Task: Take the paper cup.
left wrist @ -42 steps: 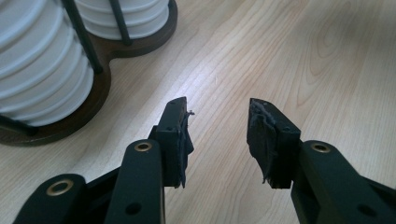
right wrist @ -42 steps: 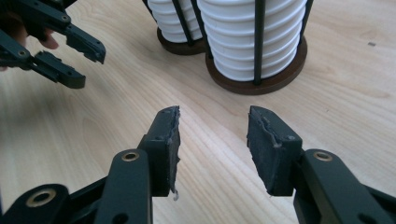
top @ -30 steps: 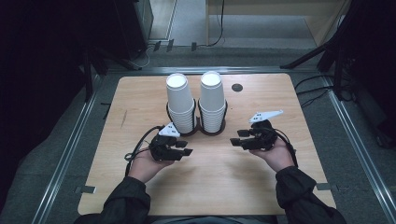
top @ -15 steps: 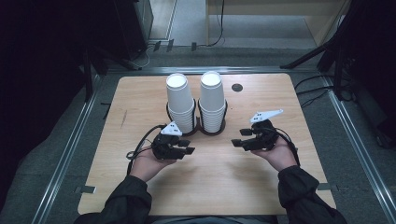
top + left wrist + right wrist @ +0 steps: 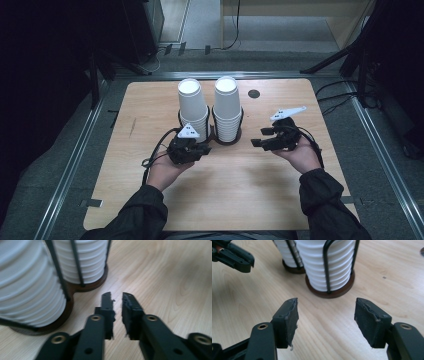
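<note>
Two tall stacks of white paper cups (image 5: 192, 102) (image 5: 227, 102) stand in a black wire holder with round brown bases (image 5: 215, 136) at the table's middle. My left gripper (image 5: 205, 149) rests low just in front of the left stack. In its own view its jaws (image 5: 117, 297) have just been closing to a thin slit with nothing between them, beside the holder's base (image 5: 72, 290). My right gripper (image 5: 257, 137) sits to the right of the holder and points at it. Its jaws (image 5: 326, 307) have just been opening and stand wide apart and empty before the nearer stack (image 5: 324, 262).
The wooden table (image 5: 240, 185) has a small black round hole (image 5: 254, 93) behind the cups at the right. Cables trail from both grippers. Metal rails and dark floor border the table. The left gripper (image 5: 234, 256) shows at the top left of the right gripper view.
The left gripper's jaws have drawn closer together. The right gripper's jaws have spread wider. Both hands stay about where they were.
</note>
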Demonstrator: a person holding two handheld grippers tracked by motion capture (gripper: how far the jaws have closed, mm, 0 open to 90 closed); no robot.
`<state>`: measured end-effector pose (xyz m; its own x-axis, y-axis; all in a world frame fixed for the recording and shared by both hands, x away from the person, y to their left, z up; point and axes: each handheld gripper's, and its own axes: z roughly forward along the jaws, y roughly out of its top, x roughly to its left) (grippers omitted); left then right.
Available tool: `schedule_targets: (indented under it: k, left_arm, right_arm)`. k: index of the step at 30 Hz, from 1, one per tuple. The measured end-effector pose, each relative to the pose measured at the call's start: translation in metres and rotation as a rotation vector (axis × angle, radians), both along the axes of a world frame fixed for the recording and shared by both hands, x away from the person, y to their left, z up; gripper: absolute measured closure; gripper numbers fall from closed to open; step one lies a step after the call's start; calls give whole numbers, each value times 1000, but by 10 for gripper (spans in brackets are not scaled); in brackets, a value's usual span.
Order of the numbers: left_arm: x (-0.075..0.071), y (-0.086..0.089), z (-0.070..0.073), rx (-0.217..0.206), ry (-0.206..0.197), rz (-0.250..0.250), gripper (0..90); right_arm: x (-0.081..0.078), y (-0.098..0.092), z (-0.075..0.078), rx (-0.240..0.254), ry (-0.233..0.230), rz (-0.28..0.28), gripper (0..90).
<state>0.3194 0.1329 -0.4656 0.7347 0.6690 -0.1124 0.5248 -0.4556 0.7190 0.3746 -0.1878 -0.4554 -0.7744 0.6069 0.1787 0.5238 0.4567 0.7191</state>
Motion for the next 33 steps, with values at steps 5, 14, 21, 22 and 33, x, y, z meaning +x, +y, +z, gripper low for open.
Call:
schedule_targets:
  k: [5, 14, 21, 22, 33]
  left_arm:
    - [8, -13, 11, 38, -1, 19, 898]
    - [29, -34, 36, 13, 10, 84, 900]
    - [37, -42, 41, -4, 4, 122, 900]
    - [37, -42, 41, -4, 4, 122, 900]
    - [43, -46, 39, 9, -5, 126, 890]
  right_arm:
    - [10, 6, 18, 16, -12, 4, 365]
    - [30, 14, 52, 45, -24, 3, 360]
    - [42, 23, 75, 90, -46, -8, 371]
    - [42, 23, 75, 90, -46, -8, 371]
    - [56, 49, 105, 79, -73, 72, 301]
